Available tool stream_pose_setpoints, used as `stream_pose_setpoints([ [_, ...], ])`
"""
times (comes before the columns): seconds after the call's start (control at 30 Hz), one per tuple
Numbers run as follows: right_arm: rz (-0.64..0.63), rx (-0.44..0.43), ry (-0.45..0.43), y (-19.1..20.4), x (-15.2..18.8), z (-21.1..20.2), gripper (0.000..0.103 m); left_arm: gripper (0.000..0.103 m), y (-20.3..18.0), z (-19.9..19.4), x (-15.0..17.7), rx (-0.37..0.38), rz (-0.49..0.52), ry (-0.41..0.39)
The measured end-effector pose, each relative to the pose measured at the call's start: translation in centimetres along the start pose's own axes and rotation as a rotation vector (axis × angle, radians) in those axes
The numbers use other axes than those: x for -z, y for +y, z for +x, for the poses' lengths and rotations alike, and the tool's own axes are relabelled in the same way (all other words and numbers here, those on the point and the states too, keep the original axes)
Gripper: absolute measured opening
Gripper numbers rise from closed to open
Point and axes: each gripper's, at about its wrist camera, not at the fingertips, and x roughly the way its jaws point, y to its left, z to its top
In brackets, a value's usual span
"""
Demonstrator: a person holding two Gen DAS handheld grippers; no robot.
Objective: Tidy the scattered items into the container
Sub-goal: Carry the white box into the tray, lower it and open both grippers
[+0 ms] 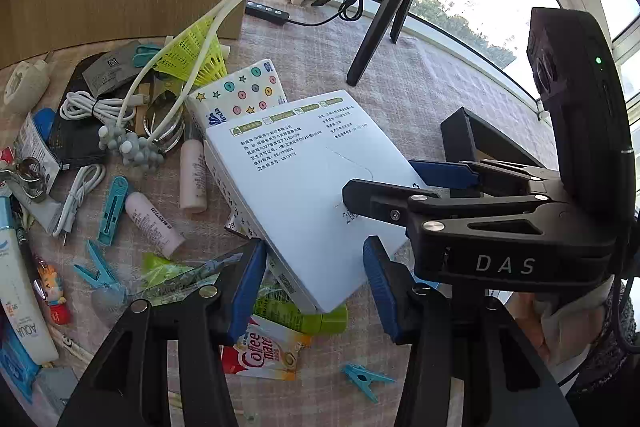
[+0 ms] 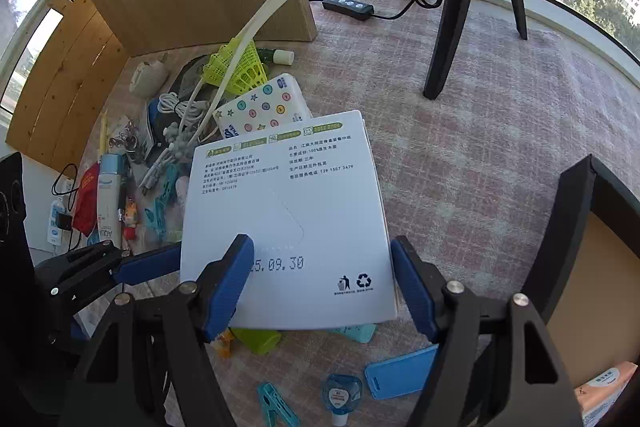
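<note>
Far left on the table: a loose heap of small things, among them a coiled white cable, pale pink tubes and blue clothes pegs. Just right of these, a patterned tissue pack, partly tucked under the next item.

Centre: a flat white cardboard box, printed side up, resting tilted on top of other clutter rather than flat on the table. Probably light, with stiff edges but broad faces that could dent under a hard squeeze; surface smooth and likely a little slippery. Best taken across its thin edges or by one side near a corner, not by the middle of the wide face.

Left gripper: fingers spread wide, straddling the box's near corner, not closed on it. Right gripper: fingers also spread wide at the box's near edge, one over the top face, the other beside the right edge; firm contact impossible to confirm.

Far right: a black-walled container with a brown floor, near the box.
</note>
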Motion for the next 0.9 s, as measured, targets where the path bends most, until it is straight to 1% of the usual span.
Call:
stream_pose_setpoints([
  [0.13,0.013,0.023,-0.044,-0.7,0.4,-2.3,0.069,0.047,-1.7,-0.9,-0.5,0.019,0.037,-0.014],
  [0.27,0.049,0.052,-0.080,-2.5,1.2,-4.7,0.069,0.047,-4.5,-1.0,-1.5,0.045,0.091,-0.019],
  [0.43,0.114,0.114,-0.120,-6.2,3.4,-8.4,0.069,0.047,-9.6,-0.1,-2.2,0.087,0.180,-0.009],
  [0.63,0.227,0.185,-0.161,-11.9,6.5,-12.4,0.069,0.047,-16.4,1.6,-2.7,0.139,0.288,0.014],
  [0.77,0.289,0.213,-0.180,-15.0,8.4,-14.3,0.069,0.047,-20.5,2.6,-2.9,0.149,0.352,0.024],
  [0.9,0.334,0.234,-0.191,-17.2,9.8,-15.4,0.069,0.047,-23.4,3.1,-2.5,0.146,0.402,0.028],
])
